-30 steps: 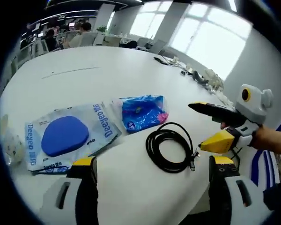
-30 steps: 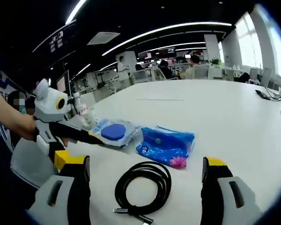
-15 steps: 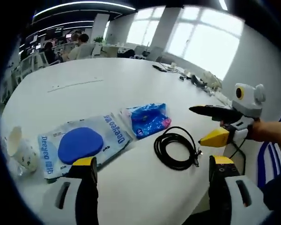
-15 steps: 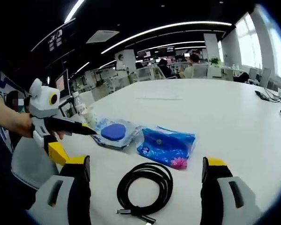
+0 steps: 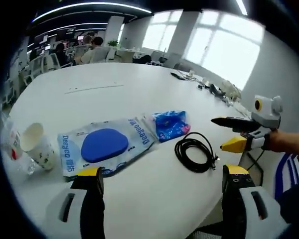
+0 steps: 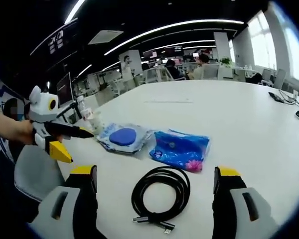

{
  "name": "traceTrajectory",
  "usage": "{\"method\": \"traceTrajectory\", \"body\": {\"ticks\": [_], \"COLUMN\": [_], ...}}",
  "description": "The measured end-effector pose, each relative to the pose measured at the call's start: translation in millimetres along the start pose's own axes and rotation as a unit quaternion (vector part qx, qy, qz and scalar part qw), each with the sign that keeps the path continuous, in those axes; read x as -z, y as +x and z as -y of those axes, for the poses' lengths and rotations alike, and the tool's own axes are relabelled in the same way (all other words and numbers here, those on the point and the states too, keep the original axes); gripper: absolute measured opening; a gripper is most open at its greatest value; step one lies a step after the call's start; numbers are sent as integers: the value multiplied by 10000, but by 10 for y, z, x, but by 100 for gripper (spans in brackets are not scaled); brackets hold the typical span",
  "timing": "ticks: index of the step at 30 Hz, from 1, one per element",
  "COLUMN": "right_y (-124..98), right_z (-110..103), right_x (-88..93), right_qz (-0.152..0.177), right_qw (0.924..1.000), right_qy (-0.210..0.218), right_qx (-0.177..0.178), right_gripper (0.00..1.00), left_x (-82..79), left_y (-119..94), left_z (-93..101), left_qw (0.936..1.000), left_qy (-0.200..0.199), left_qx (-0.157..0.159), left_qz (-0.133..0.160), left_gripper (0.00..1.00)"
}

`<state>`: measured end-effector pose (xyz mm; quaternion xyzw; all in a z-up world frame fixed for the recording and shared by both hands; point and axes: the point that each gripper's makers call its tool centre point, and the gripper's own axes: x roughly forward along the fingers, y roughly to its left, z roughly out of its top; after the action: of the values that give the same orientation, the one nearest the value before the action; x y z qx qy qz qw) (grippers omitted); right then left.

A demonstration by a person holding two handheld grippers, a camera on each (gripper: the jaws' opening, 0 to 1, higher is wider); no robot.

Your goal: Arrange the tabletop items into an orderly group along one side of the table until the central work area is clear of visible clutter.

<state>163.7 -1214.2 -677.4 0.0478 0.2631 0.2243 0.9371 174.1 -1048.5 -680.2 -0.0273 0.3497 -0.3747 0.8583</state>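
Left tool [image 5: 159, 186]: jaws wide apart, empty | Right tool [image 6: 154, 186]: jaws wide apart, empty | Worktop [image 6: 229, 114]: coiled black cable [image 6: 159, 195] near; blue packet [image 6: 179, 149] beyond it.

far ahead of the left claw, people [image 5: 92, 47] seated at desks past the table's far edge, bright windows [image 5: 217, 47] to the upper right. over the right claw, ceiling light strips [image 6: 184, 25]; grey chair [image 6: 32, 174] low left.
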Motion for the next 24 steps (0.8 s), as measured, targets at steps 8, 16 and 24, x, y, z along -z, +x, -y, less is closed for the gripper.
{"method": "traceTrajectory", "body": {"ticks": [8, 16, 24], "right_y": [-37, -90, -206], "right_z": [-76, -166, -150], "right_x": [-16, -42, -13], "right_qz": [-36, -39, -29], "right_qw": [10000, 10000, 9998], "right_qy": [-33, -37, 48], "right_qx": [12, 23, 197], "right_gripper": [96, 95, 95], "left_x": [63, 113, 164], "left_y": [-261, -489, -766], "left_z": [-242, -455, -655], "left_qw": [9997, 9992, 9982], "left_qy": [-98, -116, -120], "left_qx": [-197, -373, -542], "left_qz": [57, 115, 212], "left_gripper": [95, 95, 95]}}
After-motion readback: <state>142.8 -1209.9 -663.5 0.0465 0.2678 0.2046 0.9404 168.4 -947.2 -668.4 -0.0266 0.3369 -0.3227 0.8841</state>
